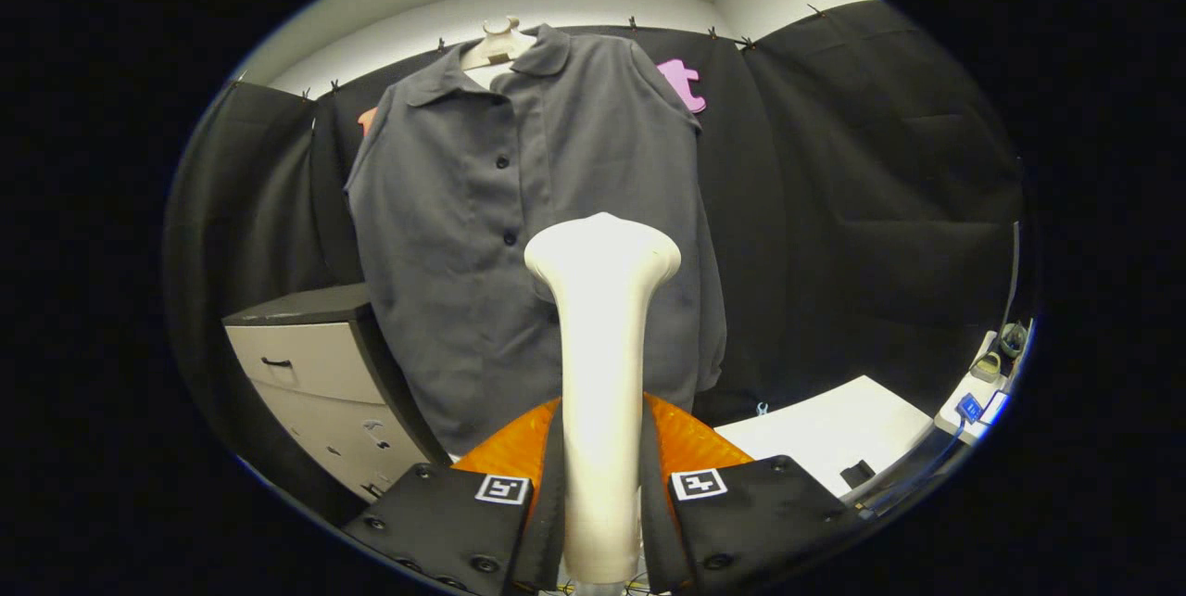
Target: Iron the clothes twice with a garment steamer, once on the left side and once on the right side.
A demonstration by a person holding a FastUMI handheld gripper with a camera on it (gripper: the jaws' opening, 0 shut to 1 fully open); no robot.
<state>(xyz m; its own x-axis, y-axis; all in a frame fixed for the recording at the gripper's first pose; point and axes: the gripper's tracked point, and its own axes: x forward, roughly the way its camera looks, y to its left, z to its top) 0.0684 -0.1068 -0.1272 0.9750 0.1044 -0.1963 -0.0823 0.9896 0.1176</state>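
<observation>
A grey button-up shirt (482, 234) hangs on a white mannequin form (498, 42) against the black wall. My gripper (602, 475) is shut on the white handle of the garment steamer (602, 364), both fingers pressing its sides. The steamer's wide head (602, 253) rises ahead of the fingers and stands in front of the shirt's lower right half, beside the button line. I cannot tell whether the head touches the cloth.
A drawer cabinet (306, 364) with a dark top stands beside the shirt's left hem. A white table (834, 434) lies to the right of the fingers, with small items (982, 392) at its far right end.
</observation>
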